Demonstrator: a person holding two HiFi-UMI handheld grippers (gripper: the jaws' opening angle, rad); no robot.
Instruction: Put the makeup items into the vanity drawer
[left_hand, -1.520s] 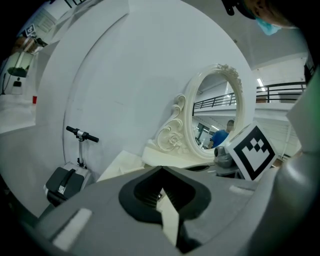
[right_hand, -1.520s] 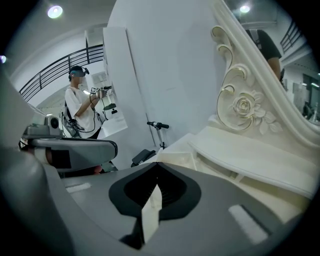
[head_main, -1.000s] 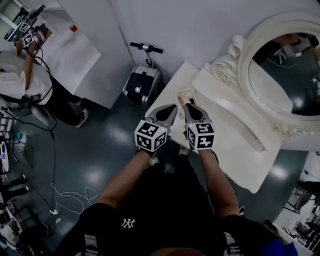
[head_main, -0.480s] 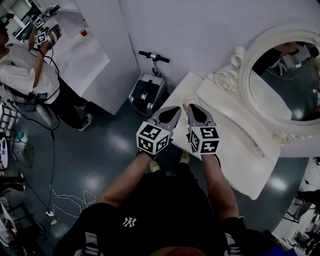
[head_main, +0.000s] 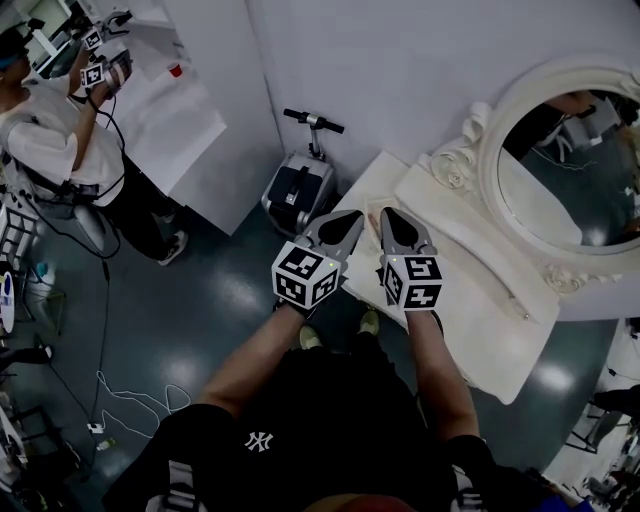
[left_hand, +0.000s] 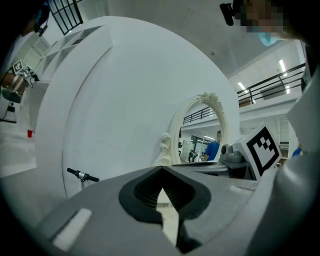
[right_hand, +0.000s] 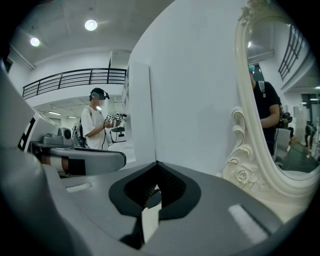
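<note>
Left gripper (head_main: 352, 216) and right gripper (head_main: 390, 214) rose, jaws closed, above vanity (head_main: 475, 305).

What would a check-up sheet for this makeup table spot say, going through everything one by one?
Surface: white vanity top, mostly bare where it shows.
Job's things: nothing seen; no makeup items or drawer can be made out.
Clutter: nothing seen.
Grippers: left gripper and right gripper both shut and empty, side by side over the vanity's end near the scooter.
Cables: white cable looped on the floor.
Surroundings: oval mirror on the vanity, kick scooter by the wall, another person at far left, dark glossy floor.
</note>
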